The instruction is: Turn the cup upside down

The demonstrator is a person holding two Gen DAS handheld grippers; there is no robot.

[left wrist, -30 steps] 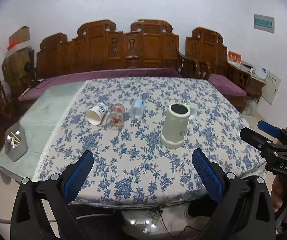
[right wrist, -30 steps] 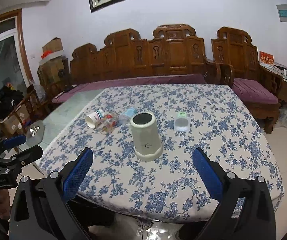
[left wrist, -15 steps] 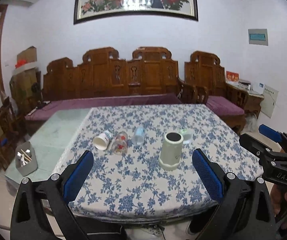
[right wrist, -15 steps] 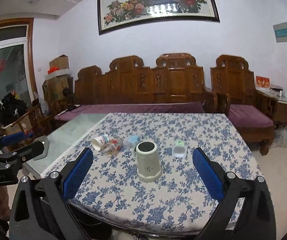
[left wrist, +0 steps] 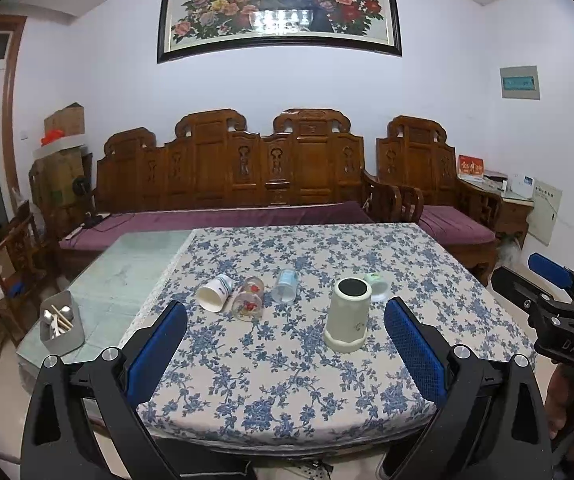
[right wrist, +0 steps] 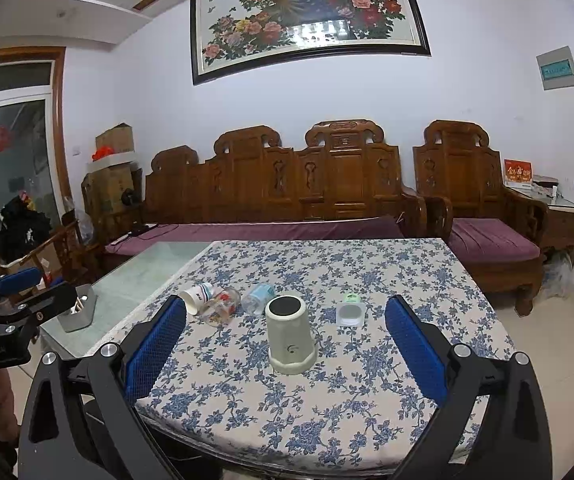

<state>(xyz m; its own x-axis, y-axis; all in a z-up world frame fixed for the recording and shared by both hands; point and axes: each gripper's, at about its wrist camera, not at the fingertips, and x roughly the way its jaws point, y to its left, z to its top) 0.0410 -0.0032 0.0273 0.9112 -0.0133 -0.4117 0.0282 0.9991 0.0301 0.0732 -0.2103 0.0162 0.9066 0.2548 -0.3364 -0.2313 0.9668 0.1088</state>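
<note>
Gaping wide, both tools empty: left tool, right tool.

Blue floral print on a cream tablecloth. Pale sage-grey on the inverted cup, dark grey on its upturned base. At its ten o'clock: white paper cup with a teal band, clear glass with red flowers, translucent pale-blue cup. Bright blue pads on black gripper arms. Reddish-brown carved bench, purple cushions.
</note>
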